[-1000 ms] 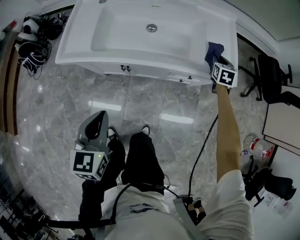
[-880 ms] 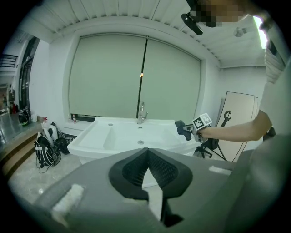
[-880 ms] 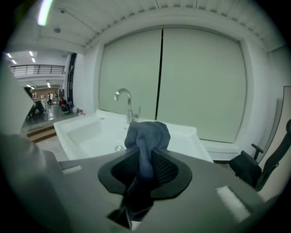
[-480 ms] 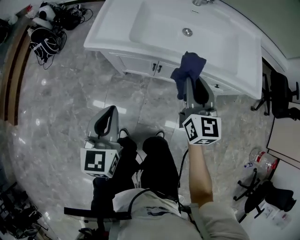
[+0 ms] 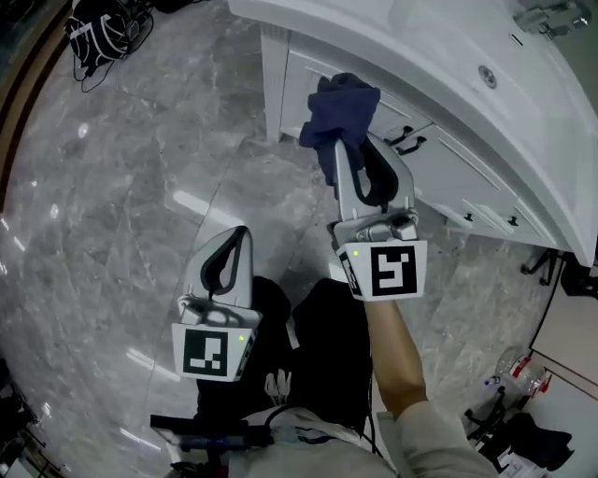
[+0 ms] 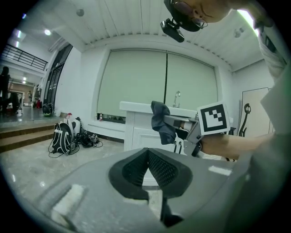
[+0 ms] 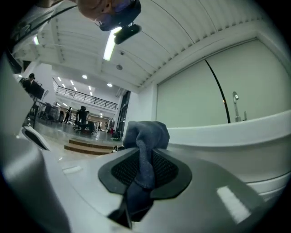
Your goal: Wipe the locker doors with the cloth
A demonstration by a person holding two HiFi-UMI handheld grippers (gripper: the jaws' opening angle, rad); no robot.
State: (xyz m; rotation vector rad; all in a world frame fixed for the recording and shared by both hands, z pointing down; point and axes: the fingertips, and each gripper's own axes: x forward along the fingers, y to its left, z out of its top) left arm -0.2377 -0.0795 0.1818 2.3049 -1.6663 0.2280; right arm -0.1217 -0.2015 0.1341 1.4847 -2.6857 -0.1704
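A dark blue cloth (image 5: pixel 342 101) is bunched over the tips of my right gripper (image 5: pixel 348 159), whose jaws are shut on it. That gripper is held out level, close in front of the white cabinet doors (image 5: pixel 313 67) under the sink top (image 5: pixel 467 56). The cloth (image 7: pixel 144 136) hangs down between the pads in the right gripper view. In the left gripper view the cloth (image 6: pixel 160 120) and the doors (image 6: pixel 138 134) stand ahead. My left gripper (image 5: pixel 237 239) is lower and to the left, over the floor, its jaws (image 6: pixel 146 152) shut with nothing between them.
Small dark handles (image 5: pixel 404 140) sit on the cabinet front. Backpacks and cables (image 5: pixel 103 28) lie on the marble floor at the far left, near low steps (image 6: pixel 18 139). A chair base (image 5: pixel 570 275) and a bottle (image 5: pixel 519 366) are at the right. The person's legs (image 5: pixel 318 327) are below.
My right gripper has swung left and down with the cloth, from the sink top's right edge to the cabinet front. My left gripper has sunk. The cabinet now sits closer, at the upper right.
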